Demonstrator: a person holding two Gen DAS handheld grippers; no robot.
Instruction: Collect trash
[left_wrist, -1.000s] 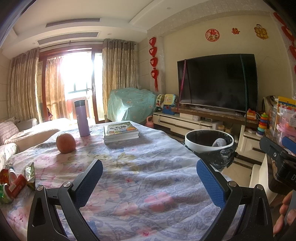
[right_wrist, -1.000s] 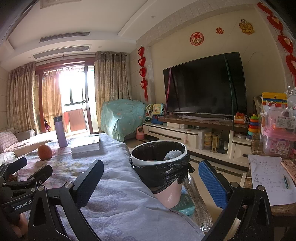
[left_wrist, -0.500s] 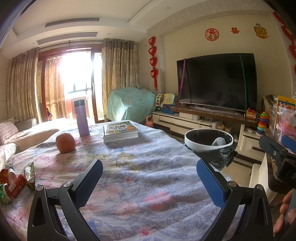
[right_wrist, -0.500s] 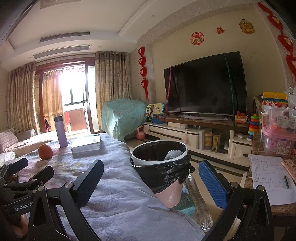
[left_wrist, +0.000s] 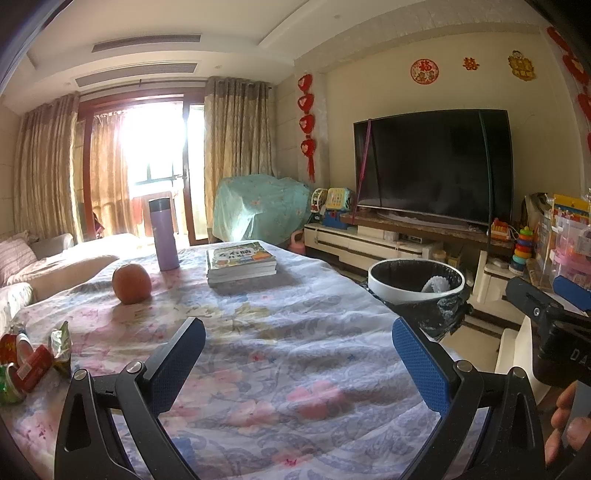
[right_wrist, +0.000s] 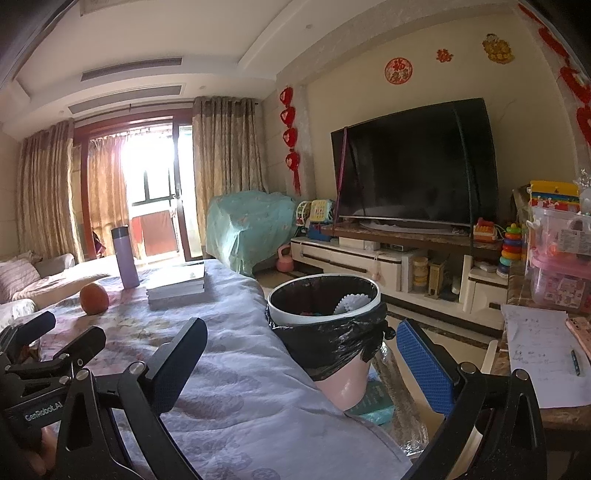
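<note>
Crumpled snack wrappers (left_wrist: 29, 363) lie at the table's left edge in the left wrist view. A white-rimmed bin with a black liner (left_wrist: 415, 286) stands off the table's right side and holds white paper; it also shows in the right wrist view (right_wrist: 325, 314). My left gripper (left_wrist: 297, 363) is open and empty above the flowered tablecloth (left_wrist: 258, 332), right of the wrappers. My right gripper (right_wrist: 301, 363) is open and empty, near the table's right edge, in front of the bin.
An orange (left_wrist: 132, 284), a purple flask (left_wrist: 163, 234) and a stack of books (left_wrist: 240, 262) stand at the table's far end. A side table with papers (right_wrist: 539, 354) and plastic boxes is at the right. A TV stand (right_wrist: 388, 258) lies beyond the bin.
</note>
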